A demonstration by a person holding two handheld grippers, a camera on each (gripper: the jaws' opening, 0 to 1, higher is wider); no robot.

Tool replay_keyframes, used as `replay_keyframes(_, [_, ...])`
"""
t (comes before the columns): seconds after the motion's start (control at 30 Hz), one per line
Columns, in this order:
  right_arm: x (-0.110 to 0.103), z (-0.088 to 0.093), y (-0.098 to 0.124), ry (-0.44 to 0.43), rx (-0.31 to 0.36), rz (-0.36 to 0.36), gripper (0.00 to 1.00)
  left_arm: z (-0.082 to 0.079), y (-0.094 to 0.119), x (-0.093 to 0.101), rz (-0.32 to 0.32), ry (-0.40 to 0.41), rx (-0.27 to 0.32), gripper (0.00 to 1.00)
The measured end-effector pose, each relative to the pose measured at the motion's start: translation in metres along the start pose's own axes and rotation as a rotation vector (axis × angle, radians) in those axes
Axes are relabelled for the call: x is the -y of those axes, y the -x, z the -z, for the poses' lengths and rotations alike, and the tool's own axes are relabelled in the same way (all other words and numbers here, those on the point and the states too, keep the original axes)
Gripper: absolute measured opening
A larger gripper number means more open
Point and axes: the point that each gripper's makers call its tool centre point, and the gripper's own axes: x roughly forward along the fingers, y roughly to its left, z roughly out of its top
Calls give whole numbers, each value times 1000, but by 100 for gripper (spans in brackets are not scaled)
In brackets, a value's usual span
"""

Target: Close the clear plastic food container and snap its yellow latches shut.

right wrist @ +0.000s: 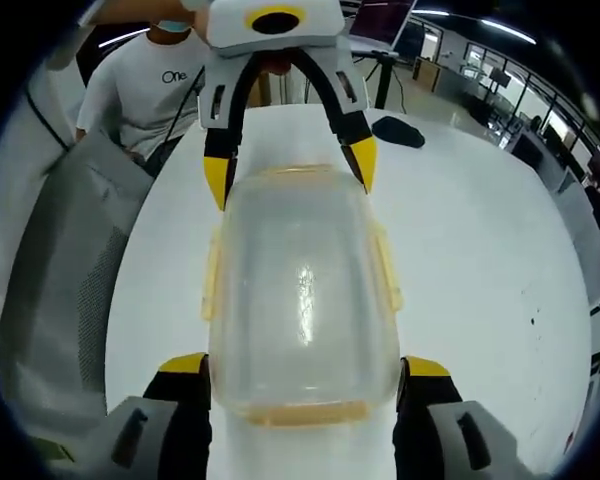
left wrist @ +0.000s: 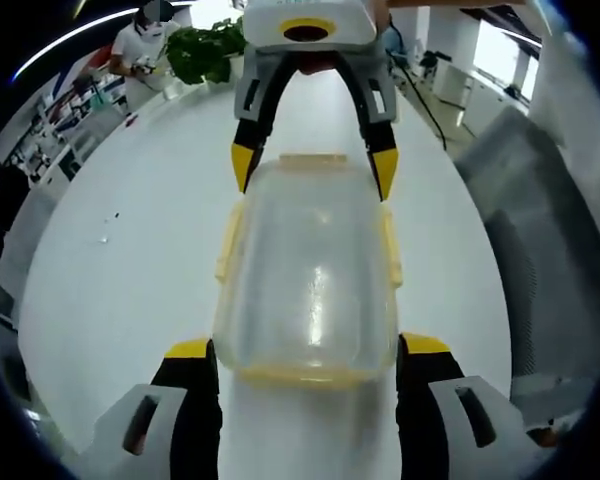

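My left gripper sits at the near end of the clear container, jaws spread wide w/ its short end between them, and the right gripper brackets the far end the same way, also spread, not pinching. Container lies flat on the white table, lid on, long axis running straight between the two grippers. Side yellow latches look unsnapped to me, tho can't tell for sure.

Latch states on the container unclear, grey chair cut off at edge
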Motion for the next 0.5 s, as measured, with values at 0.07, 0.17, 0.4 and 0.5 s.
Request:
replay_keyframes(0.07, [3,0,0,1,-2,-1,75,0,-1,-4,-2,2,1,69])
replay_keyframes(0.17, [8,-1,0,0,-4,-1,75,1,0,-8,-2,1,0,69])
replay_keyframes(0.4, [15,-1,0,-3,-4,0,75,0,-1,-15,0,0,-3,69])
replay_keyframes(0.5, [14,-1,0,-3,-4,-1,75,0,-1,-14,0,-1,-5,69])
